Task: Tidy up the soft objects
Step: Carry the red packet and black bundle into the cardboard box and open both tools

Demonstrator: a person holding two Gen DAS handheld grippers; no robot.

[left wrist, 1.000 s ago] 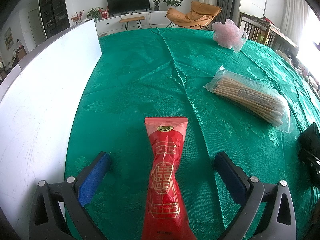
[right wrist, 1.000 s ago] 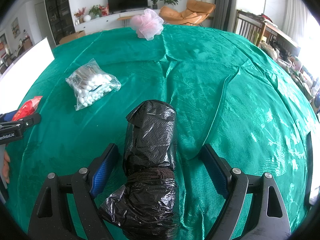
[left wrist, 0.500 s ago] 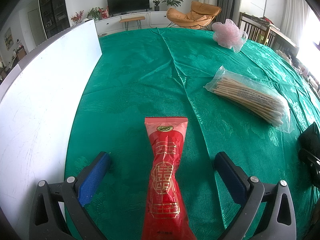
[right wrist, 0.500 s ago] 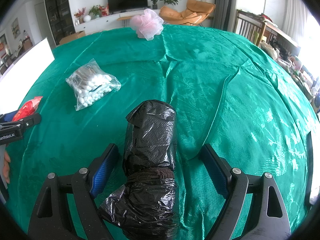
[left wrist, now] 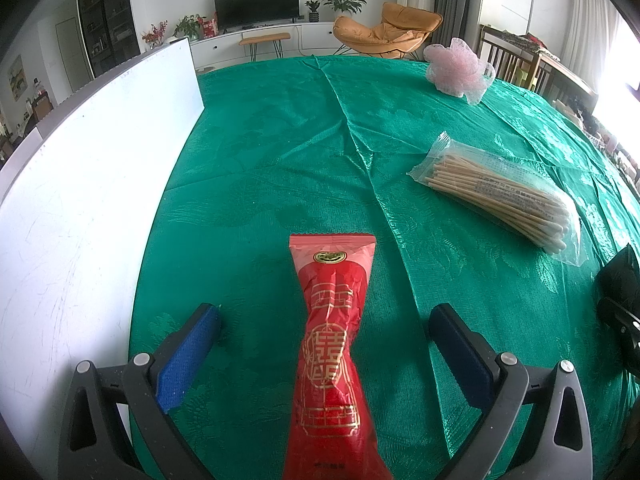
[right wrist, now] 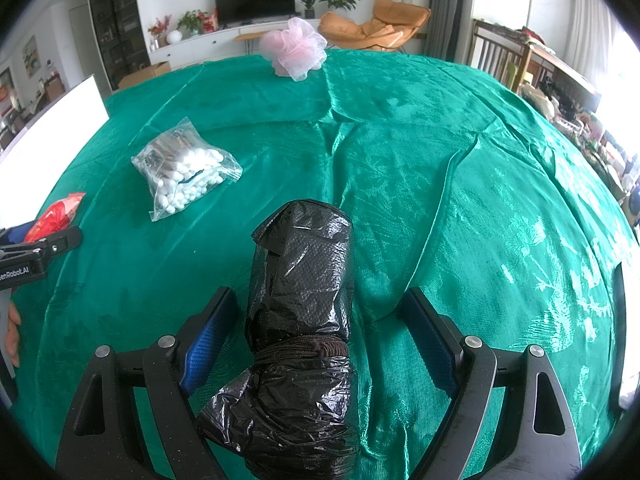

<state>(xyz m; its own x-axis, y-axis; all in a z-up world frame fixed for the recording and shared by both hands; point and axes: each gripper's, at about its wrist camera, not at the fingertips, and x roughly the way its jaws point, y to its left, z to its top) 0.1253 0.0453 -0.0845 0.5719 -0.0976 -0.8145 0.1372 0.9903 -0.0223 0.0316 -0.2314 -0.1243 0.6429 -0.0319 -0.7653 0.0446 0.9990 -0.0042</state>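
A red packet (left wrist: 332,344) with gold printed patterns lies flat on the green-covered bench (left wrist: 280,152), long and narrow, twisted at its middle, its sealed pink end pointing toward the far edge; it sits close to the left edge. A black plastic bag (right wrist: 300,320), rolled into a thick crinkled bundle and bound by a dark cord around its waist, lies lengthwise near the near edge. A clear bag of cotton swabs (right wrist: 184,172) rests toward the left side, slightly tilted, with white tips showing. A pink mesh bath puff (right wrist: 294,50), fluffy and rounded, sits at the far edge.
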